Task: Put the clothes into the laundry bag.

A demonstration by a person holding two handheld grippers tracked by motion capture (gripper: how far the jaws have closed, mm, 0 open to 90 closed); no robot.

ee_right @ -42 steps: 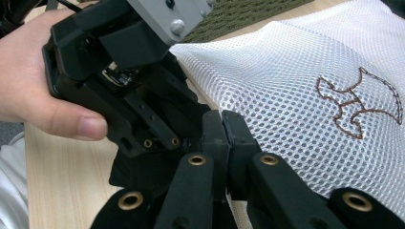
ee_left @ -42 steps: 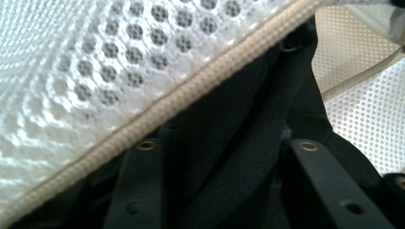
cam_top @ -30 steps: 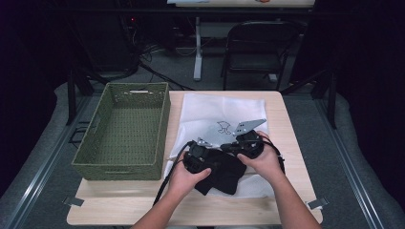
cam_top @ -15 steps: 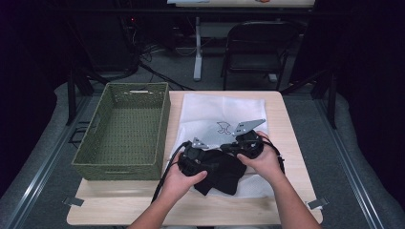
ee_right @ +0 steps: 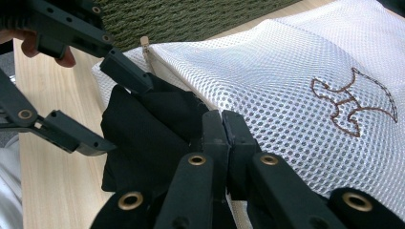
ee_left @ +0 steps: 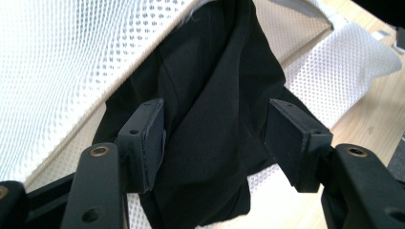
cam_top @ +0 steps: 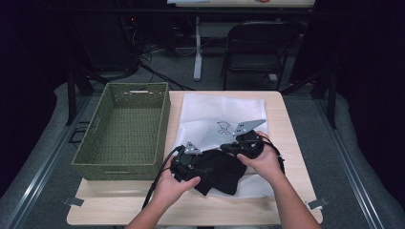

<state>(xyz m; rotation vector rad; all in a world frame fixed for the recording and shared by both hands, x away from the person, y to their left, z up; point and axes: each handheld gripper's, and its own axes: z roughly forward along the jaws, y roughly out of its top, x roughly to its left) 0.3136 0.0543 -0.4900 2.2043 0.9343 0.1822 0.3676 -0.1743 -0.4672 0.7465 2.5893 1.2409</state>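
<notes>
Much of the black cloth [cam_top: 220, 171] is hidden from me: its far end runs up inside the white mesh bag [cam_top: 219, 119], and in the left gripper view its lower edge is cut off by the frame. From the high view my own hands and grippers cover the bag's mouth, so I cannot see there how far in the cloth reaches. What my right gripper [ee_right: 223, 125] pinches is hard to make out too; its jaws are pressed together at the bag's edge where mesh and cloth meet, and I cannot tell whether they catch the mesh, the cloth or both.

My left hand [cam_top: 173, 185] comes in from the near edge of the desk [cam_top: 296, 124], cupping the left gripper [ee_left: 217, 128] low over the cloth. Its jaws have just been opening a little and stand apart, with the cloth lying between them and the pads not pressing it. My right hand [cam_top: 262, 161] sits just beside it, its gripper pointing towards the bag's opening, grey plate up.

The cloth is soft, matt and creased into loose folds, lying at the near end of the bag on the desk. The bag is fine white netting with a solid white hem and a brown stitched emblem [ee_right: 354, 102]. The desk is pale wood. To the left stands a rectangular green woven basket [cam_top: 125, 128], coarse in texture.
</notes>
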